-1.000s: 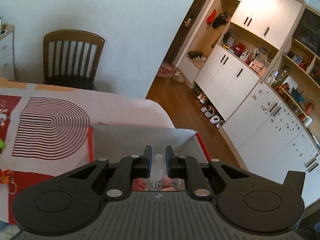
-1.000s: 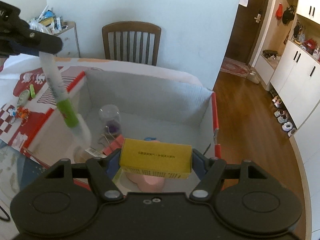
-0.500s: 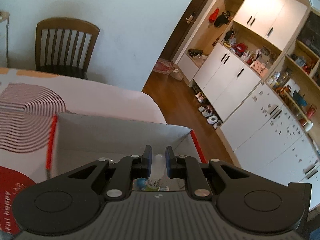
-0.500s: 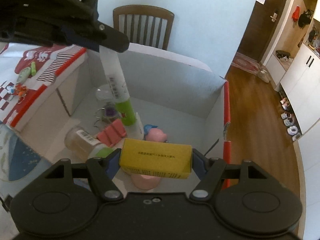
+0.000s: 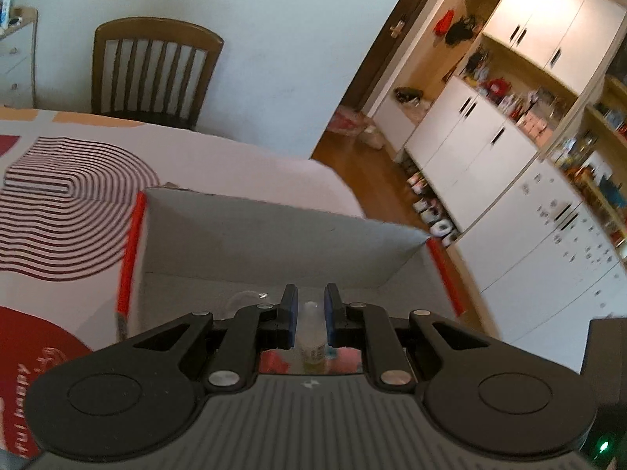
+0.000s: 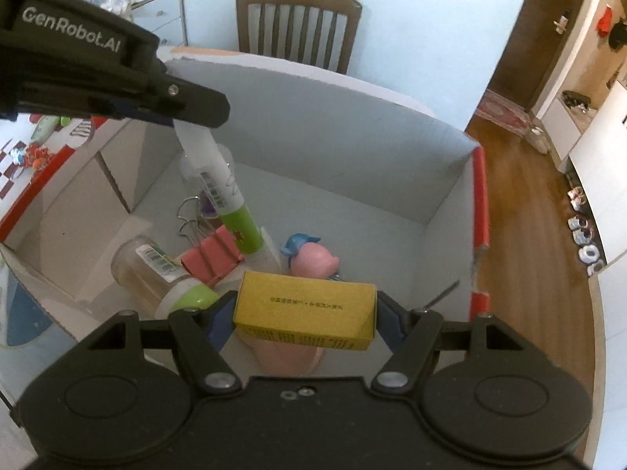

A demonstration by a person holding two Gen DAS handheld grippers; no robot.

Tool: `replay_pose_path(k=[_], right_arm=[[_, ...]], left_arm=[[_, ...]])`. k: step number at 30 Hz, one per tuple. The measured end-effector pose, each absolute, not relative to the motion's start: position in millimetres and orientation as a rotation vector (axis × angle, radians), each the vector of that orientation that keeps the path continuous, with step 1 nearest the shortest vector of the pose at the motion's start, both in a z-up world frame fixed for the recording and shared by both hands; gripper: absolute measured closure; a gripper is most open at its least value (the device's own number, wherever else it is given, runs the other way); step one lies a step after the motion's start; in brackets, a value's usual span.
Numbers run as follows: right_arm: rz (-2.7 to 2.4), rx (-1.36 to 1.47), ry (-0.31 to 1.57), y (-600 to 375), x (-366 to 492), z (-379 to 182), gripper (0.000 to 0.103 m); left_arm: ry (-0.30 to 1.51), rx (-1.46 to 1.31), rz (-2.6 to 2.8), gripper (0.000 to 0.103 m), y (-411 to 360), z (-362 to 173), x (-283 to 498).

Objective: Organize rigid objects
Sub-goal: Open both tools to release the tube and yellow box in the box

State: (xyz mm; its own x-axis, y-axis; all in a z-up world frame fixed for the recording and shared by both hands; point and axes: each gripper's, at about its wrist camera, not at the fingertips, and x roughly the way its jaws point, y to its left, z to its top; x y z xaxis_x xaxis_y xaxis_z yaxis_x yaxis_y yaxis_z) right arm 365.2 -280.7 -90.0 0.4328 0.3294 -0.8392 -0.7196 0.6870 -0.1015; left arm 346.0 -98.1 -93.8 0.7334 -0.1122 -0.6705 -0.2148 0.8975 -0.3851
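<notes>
Left wrist view: the left hand-held gripper (image 5: 309, 315) clamps the glue stick (image 5: 311, 333) over the cardboard box (image 5: 274, 243); lower it before releasing.

Right wrist view: the right hand-held gripper (image 6: 305, 309) grips the yellow carton (image 6: 303, 311) above the box contents; set it on bare floor beside the pink toy (image 6: 313, 260).

- The left gripper (image 5: 309, 315) points steeply downward, its jaws clamped close on a slim tube (image 6: 219, 184) that hangs toward 5 o'clock in the right wrist view.
- The right gripper (image 6: 305, 309) also tilts downward, jaws about half apart, pads pressing both ends of a yellow box (image 6: 303, 309).
</notes>
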Motion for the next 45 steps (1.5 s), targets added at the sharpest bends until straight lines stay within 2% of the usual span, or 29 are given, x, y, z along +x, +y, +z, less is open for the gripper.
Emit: replay_pose_path(k=[19,31,45], right_arm=[[0.696,-0.489,0.947,-274,374,-91,0.032],[0.715,-0.426,0.911,-288,358,-69,0.03],[0.717,-0.355,0.858,-288,329,-42,0.025]], left_arm=[[0.957,-0.299,0.035,0.088,-112,-124,328],[0.924,-0.282,0.012,0.087,-119,-109,311],[0.791,-0.194,0.063,0.087,-105,-72,264]])
